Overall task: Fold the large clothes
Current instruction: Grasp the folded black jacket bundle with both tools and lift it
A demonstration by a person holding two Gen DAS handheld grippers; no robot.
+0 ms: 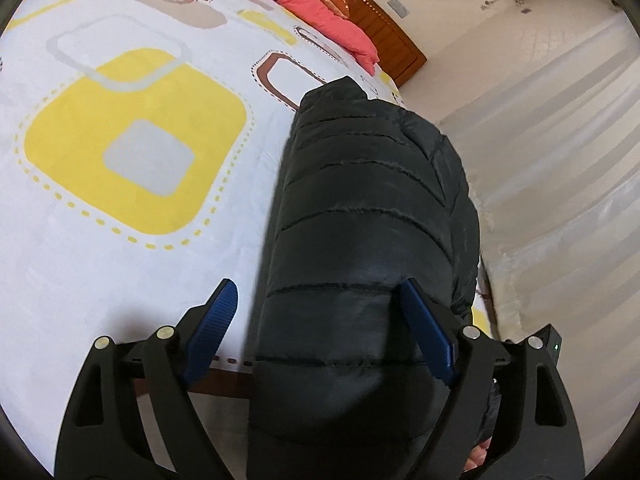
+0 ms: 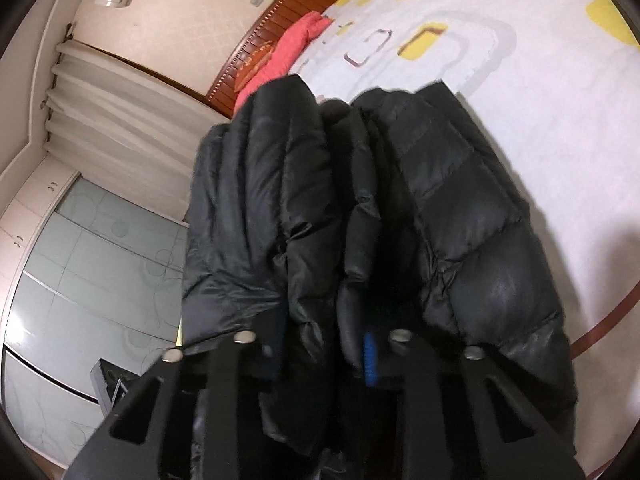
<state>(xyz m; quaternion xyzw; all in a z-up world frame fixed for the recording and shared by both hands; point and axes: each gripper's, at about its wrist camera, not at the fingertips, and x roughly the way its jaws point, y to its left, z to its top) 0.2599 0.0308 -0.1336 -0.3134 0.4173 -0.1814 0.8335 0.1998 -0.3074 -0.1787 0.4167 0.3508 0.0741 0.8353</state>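
Observation:
A black quilted puffer jacket [image 1: 372,208] hangs over the right edge of the bed [image 1: 100,240] in the left wrist view. My left gripper [image 1: 316,296] is open, its blue pads [image 1: 216,320] set wide apart, with the jacket's padded panel lying between them and over the right pad. In the right wrist view the jacket [image 2: 460,240] bunches up in thick folds. My right gripper [image 2: 326,344] is shut on a fold of the jacket, its blue pads [image 2: 370,360] mostly buried in the fabric.
The bed has a white cover with yellow, grey and brown squares. A pink pillow [image 1: 320,12] lies by the wooden headboard [image 1: 384,36]. White curtains [image 1: 560,160] hang to the right. A wardrobe with pale glass doors [image 2: 92,264] stands beyond the bed.

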